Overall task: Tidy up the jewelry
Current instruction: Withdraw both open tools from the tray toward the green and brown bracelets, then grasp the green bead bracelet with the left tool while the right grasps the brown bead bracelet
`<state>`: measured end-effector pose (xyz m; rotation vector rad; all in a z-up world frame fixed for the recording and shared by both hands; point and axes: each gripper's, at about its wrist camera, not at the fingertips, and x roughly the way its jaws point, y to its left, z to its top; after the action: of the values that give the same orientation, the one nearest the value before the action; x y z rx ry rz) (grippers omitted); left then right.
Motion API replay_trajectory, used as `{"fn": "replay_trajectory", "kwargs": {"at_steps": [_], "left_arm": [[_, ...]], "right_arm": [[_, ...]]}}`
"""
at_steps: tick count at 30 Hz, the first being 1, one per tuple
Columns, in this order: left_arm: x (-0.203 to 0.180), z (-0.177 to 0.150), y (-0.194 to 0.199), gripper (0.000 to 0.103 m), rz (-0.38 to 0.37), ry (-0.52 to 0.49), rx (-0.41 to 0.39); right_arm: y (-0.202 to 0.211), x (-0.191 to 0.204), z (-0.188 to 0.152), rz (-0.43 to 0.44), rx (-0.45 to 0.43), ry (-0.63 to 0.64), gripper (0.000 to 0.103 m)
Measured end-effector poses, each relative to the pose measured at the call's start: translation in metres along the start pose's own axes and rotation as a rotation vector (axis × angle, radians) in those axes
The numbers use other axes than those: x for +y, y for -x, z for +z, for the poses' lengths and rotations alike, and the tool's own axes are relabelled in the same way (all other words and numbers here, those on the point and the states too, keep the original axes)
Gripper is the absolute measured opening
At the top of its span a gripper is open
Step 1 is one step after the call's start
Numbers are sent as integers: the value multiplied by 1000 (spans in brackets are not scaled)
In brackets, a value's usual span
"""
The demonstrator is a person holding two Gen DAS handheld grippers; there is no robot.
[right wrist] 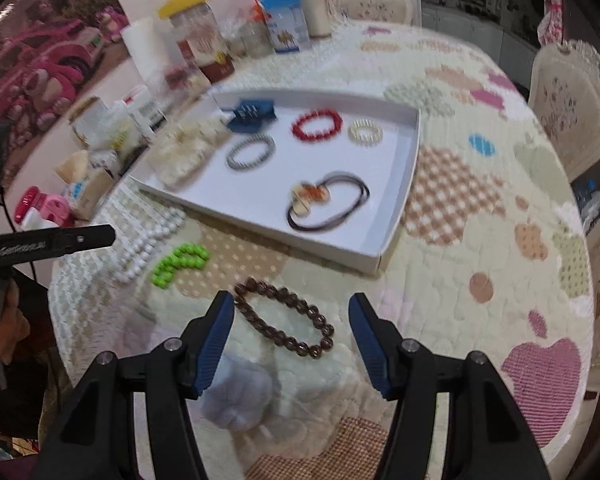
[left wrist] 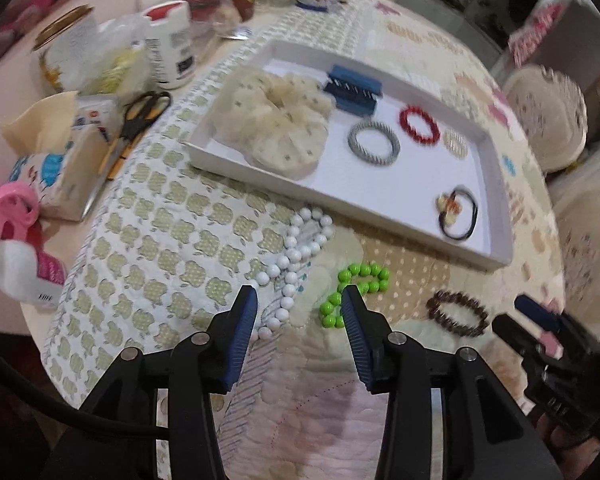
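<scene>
Clearly brown bracelet lies just outside tray rim.

Glossy smooth beads make up the green bracelet and white necklace on a quilted cloth table cover — the white tray looks matt, the cream scrunchie gauzy fabric.

I'm looking into a home dining room: the bench wears a quilted patchwork cover, ornate cream chairs ring it, and jars, bottles, a tissue pack and scissors crowd its far edge.
</scene>
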<state>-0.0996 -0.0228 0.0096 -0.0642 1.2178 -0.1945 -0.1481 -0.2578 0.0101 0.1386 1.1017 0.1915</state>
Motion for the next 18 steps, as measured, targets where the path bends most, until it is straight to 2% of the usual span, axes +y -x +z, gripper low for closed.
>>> {"fn": "replay_trajectory", "kwargs": {"at_steps": [4, 12, 14, 15, 16, 17, 18], "left_arm": [[-17, -2, -19, 38, 42, -93, 23], [-35, -1, -47, 38, 86, -192, 57], [-37, -1, -52, 38, 91, -201, 60], [-37, -1, -54, 38, 91, -205, 60], [-38, -2, -53, 33, 83, -210, 39], [-38, -1, -53, 28, 75, -213, 33], [-38, 0, -53, 20, 68, -219, 28]], "right_arm": [[-17, -4, -3, -5, 33, -7, 62], [-40, -5, -4, -41, 46, 11, 60], [-41, -5, -4, -55, 39, 20, 53], [-41, -4, -4, -66, 32, 30, 46], [-41, -5, -3, -67, 24, 34, 33], [-41, -7, -2, -54, 21, 29, 25], [-41, -9, -1, -40, 24, 17, 13]]}}
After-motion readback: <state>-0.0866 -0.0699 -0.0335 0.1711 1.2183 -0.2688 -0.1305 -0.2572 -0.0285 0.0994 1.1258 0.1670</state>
